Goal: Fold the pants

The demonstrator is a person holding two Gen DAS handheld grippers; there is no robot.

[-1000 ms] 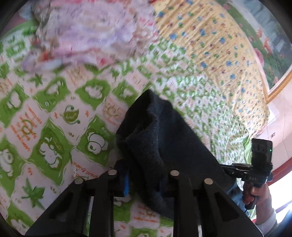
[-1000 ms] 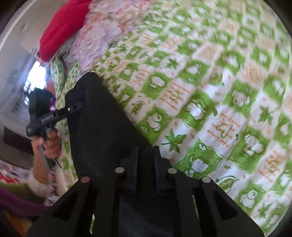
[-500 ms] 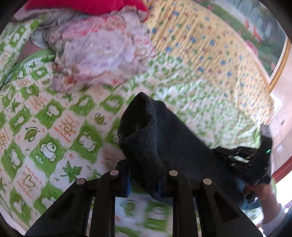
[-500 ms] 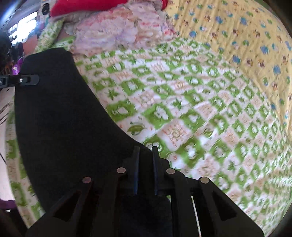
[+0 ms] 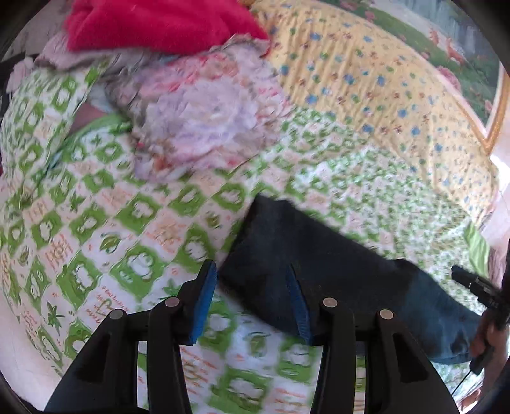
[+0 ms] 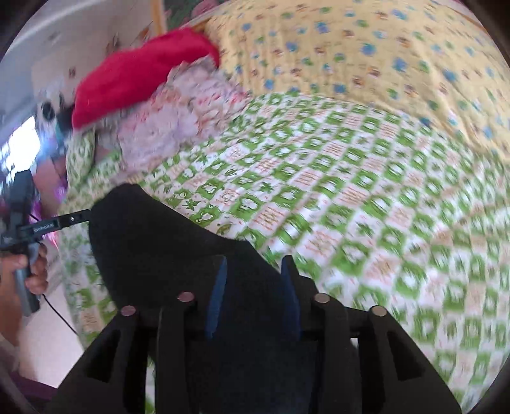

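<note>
The dark pants (image 5: 318, 254) lie flat on the green-and-white patterned bedsheet (image 5: 111, 223), running from the middle toward the lower right. My left gripper (image 5: 251, 283) is open, its jaws apart over the near corner of the pants, holding nothing. In the right wrist view the pants (image 6: 153, 235) stretch from the lower middle to the left. My right gripper (image 6: 253, 277) is open just above the cloth. The left gripper's tool and hand (image 6: 28, 229) show at the far left there; the right tool (image 5: 478, 286) shows at the right edge of the left view.
A crumpled floral cloth (image 5: 197, 111) with a red cloth (image 5: 159, 25) on top lies at the head of the bed. A yellow dotted blanket (image 5: 382, 89) covers the far side. The bed's edge and floor (image 6: 44, 334) are at the left of the right view.
Both grippers were shut on the pants and held them lifted. Now the pants lie flat on the sheet and both grippers have opened and let go.
</note>
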